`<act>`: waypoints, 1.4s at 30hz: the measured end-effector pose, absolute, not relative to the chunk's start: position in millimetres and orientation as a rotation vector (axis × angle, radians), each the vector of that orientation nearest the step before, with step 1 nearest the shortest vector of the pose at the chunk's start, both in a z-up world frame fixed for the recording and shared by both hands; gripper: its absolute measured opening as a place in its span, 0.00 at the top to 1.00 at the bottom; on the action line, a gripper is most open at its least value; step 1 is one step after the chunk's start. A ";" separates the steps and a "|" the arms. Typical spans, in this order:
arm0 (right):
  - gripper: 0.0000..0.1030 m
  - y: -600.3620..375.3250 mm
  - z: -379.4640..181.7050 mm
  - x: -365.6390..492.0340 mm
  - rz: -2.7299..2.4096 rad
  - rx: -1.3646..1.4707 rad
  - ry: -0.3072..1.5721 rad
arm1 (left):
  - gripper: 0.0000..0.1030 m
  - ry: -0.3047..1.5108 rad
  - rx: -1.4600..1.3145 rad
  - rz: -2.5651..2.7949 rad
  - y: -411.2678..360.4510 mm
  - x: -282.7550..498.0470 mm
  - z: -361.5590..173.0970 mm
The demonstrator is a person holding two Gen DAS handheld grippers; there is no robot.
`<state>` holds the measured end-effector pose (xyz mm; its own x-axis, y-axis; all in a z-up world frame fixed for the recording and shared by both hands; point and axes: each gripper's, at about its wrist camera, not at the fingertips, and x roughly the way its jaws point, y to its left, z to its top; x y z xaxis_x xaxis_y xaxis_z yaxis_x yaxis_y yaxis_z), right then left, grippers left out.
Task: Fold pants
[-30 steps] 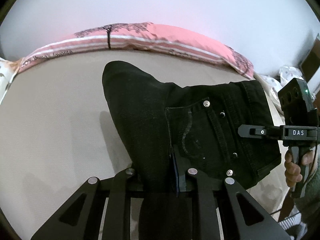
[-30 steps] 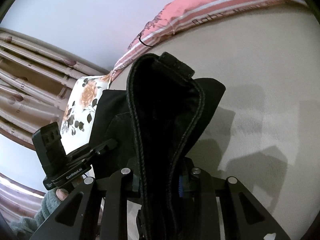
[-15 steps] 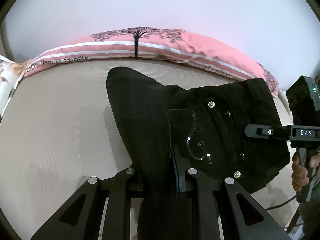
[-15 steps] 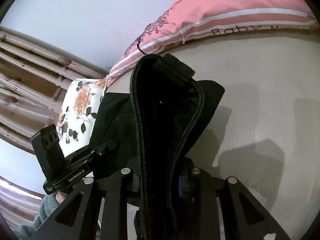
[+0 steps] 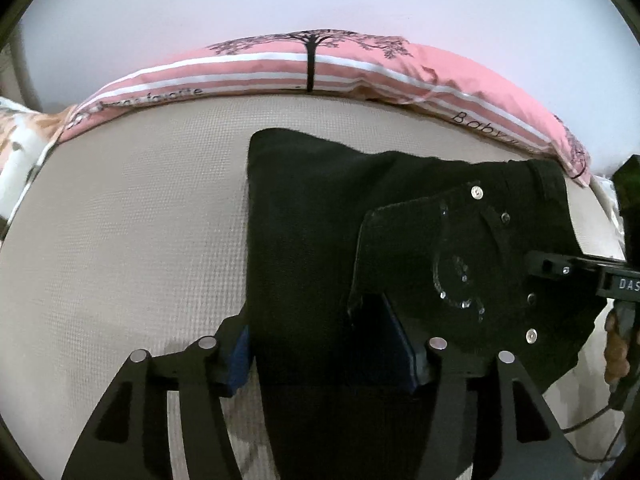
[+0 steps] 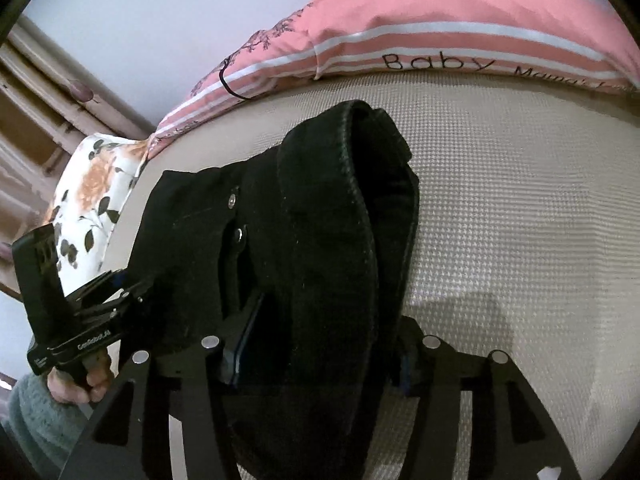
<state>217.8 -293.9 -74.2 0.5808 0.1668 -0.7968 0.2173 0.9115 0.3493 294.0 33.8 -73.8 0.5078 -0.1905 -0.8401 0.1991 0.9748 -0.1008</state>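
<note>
Both sets of jaws have just been opening: a second ago each clamped a bunched edge of the black jeans [image 5: 400,240], and the cloth has since come down onto the bed.

From the left wrist camera, the left gripper [image 5: 326,340] now stands with its blue-padded fingers [image 5: 404,344] spread, the denim lying between them but no longer pinched. The jeans rest on the beige woven mattress cover [image 5: 120,248], folded over, with a studded back pocket [image 5: 460,264] on top to the right and the plain leg cloth reaching toward the far pink striped pillow [image 5: 320,72]. At the far right edge the right gripper [image 5: 556,266] reaches in over the waistband side, a hand [image 5: 616,348] on its grip below. I'd judge the two tools sit at opposite ends of one edge so the fold was laid down square and could be let go together.

From the right wrist camera, the right gripper [image 6: 320,356] is likewise spread apart, the thick waistband [image 6: 360,208] humped up between its fingers [image 6: 240,344] without being squeezed. The left gripper [image 6: 132,292] shows at the near left, held by a hand [image 6: 76,384] in a grey-green fuzzy sleeve [image 6: 36,428]. A floral pillow [image 6: 92,196] lies beyond it. The humped band looks likely to need pressing flat.
</note>
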 end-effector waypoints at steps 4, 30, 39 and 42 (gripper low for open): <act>0.48 -288.3 -69.4 198.1 -0.074 0.441 0.938 | 0.38 0.977 0.113 -0.198 29.7 273.3 -70.1; 0.31 -189.5 -26.9 113.1 -0.258 0.180 0.777 | 0.26 0.925 0.104 0.046 55.4 152.6 -38.9; 0.18 -155.7 -22.3 95.0 -0.286 0.156 0.730 | 0.25 0.893 0.093 0.099 58.0 119.7 -28.8; 0.17 -148.0 -21.6 90.2 -0.295 0.147 0.729 | 0.25 0.884 0.095 0.094 57.4 112.0 -26.1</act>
<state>90.2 -148.0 -21.6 0.7073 -0.2134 -0.6739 0.3151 0.9486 0.0304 112.0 57.4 -26.1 0.6304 0.1213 -0.7667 -0.0431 0.9917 0.1214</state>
